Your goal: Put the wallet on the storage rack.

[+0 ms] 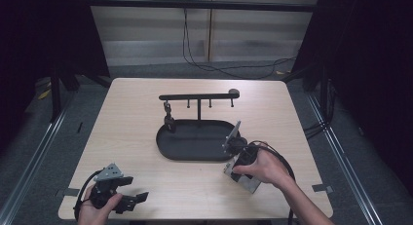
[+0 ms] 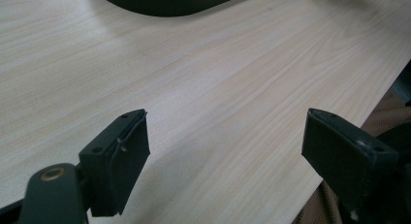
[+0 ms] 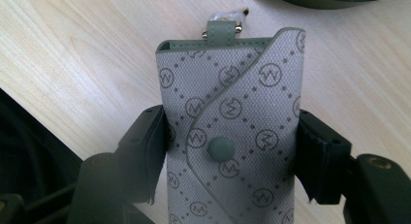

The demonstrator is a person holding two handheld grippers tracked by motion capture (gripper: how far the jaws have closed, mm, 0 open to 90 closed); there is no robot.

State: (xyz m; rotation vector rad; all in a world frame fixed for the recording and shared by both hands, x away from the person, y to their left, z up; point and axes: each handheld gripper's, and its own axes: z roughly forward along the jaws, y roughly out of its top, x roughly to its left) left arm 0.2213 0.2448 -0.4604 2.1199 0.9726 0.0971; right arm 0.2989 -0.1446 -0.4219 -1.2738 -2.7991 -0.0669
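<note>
A patterned pouch (image 3: 232, 136) is gripped lengthwise by the right hand-held gripper (image 3: 232, 151) beside the tray (image 1: 195, 140); the left hand-held gripper (image 2: 225, 146) is held open, empty.

Left gripper (image 1: 139, 199): your black tool, grey 3-cornered plate, looping black cable.
Right gripper (image 3: 228, 151): 2 black padded jaws, brass-coloured screws.
Forearms: your sleeves absent.
</note>
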